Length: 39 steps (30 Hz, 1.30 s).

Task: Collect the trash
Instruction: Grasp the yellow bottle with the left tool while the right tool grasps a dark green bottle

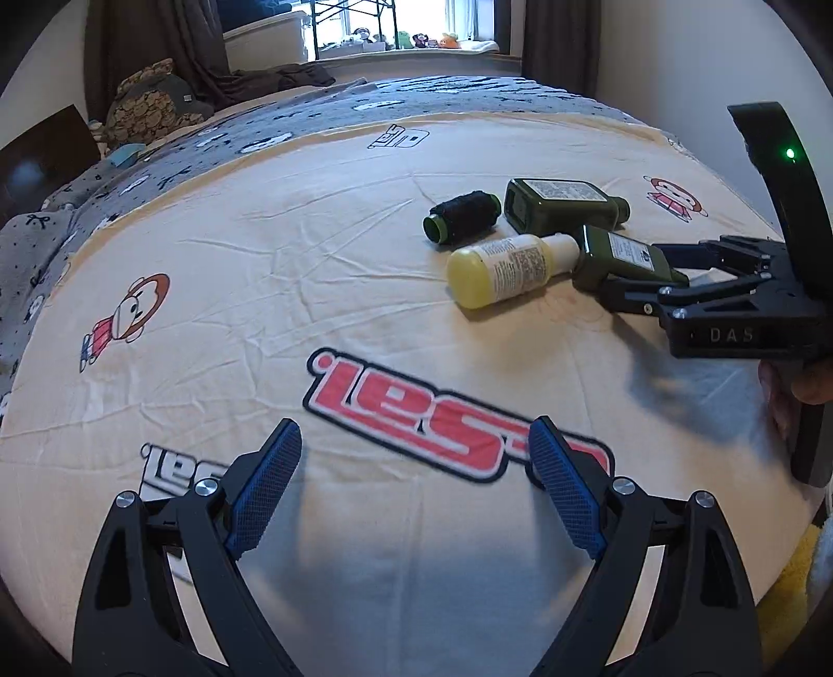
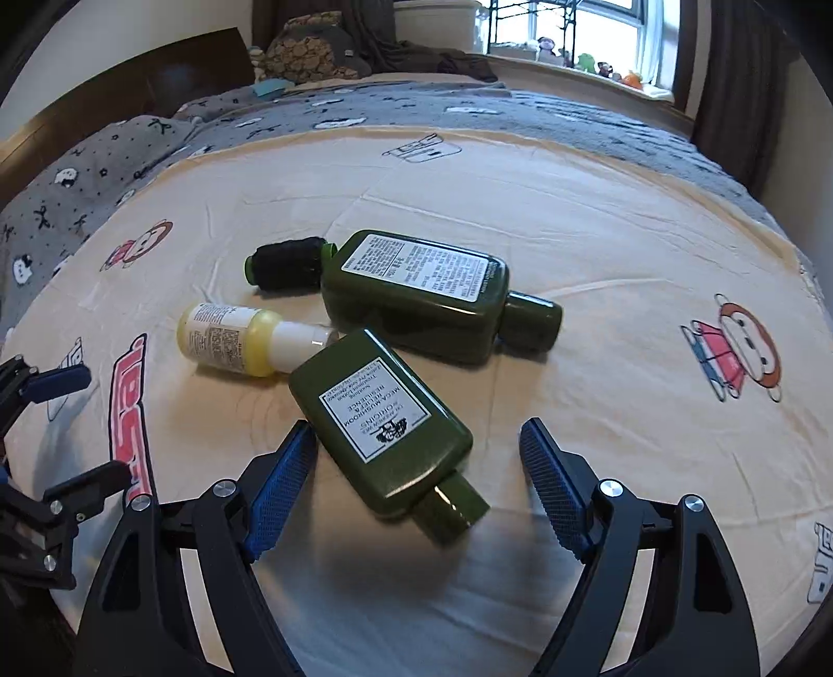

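Observation:
Several pieces of trash lie together on the cream bedsheet [image 2: 572, 218]. There is a near dark green bottle [image 2: 385, 432] [image 1: 619, 258], a far green bottle [image 2: 421, 291] [image 1: 562, 205], a yellow bottle with a white cap [image 2: 234, 338] [image 1: 513, 268], and a black spool with green ends [image 2: 284, 263] [image 1: 461, 216]. My right gripper [image 2: 416, 458] [image 1: 645, 276] is open and straddles the near green bottle. Its left pad [image 2: 284, 484] is close beside the bottle's edge and its right pad is well apart. My left gripper [image 1: 416, 468] [image 2: 78, 432] is open over bare sheet, left of the pile.
A grey patterned blanket [image 1: 312, 120] covers the far half of the bed, with a pillow [image 2: 93, 177] and a dark wooden headboard [image 2: 172, 78] at the left. A windowsill with small toys [image 1: 416, 41] lies beyond. A hand [image 1: 781, 396] holds the right gripper's handle.

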Available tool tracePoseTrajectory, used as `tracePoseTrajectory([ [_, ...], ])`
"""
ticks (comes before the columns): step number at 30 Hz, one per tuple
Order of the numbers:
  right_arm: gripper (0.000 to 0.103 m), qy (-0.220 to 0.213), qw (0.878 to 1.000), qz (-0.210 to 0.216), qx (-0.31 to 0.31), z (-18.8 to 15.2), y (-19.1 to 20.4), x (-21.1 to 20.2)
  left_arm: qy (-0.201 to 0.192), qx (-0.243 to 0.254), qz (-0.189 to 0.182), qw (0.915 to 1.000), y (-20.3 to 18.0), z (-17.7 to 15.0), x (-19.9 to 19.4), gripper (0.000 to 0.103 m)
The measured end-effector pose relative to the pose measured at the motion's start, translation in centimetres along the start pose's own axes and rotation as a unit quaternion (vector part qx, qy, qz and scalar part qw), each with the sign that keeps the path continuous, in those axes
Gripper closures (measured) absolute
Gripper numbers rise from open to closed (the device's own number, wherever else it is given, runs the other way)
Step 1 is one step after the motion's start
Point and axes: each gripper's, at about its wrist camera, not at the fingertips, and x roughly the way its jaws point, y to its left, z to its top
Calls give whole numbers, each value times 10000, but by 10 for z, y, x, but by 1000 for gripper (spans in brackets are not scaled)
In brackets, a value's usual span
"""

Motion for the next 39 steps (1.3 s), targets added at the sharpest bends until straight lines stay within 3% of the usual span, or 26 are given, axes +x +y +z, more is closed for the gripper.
tracePoseTrajectory([
  [1, 24, 8, 10000, 21, -23, 0, 0, 1, -11, -24, -66, 10000, 0, 3, 3, 19],
  [3, 50, -46, 9999, 121, -76, 0, 1, -1, -66, -64, -226, 9997, -1, 11, 9, 19],
  [10, 51, -41, 9999, -139, -41, -17, -6, -18, -247, 12, -469, 9986, -20, 40, 31, 20],
  [18, 51, -100, 9996, -249, 17, -49, -18, -45, -86, 115, -535, 9985, -46, 64, 53, 20],
  [27, 51, -187, 9995, -191, 149, -67, -25, -65, 104, -260, -352, 9990, -54, 79, 70, 19],
  [34, 51, -251, 9992, -261, 179, -74, -24, -75, 76, -342, -265, 9990, -52, 77, 67, 23],
  [39, 51, -345, 9987, -334, 148, -83, -18, -89, -76, -289, -121, 9995, -52, 55, 41, 23],
])
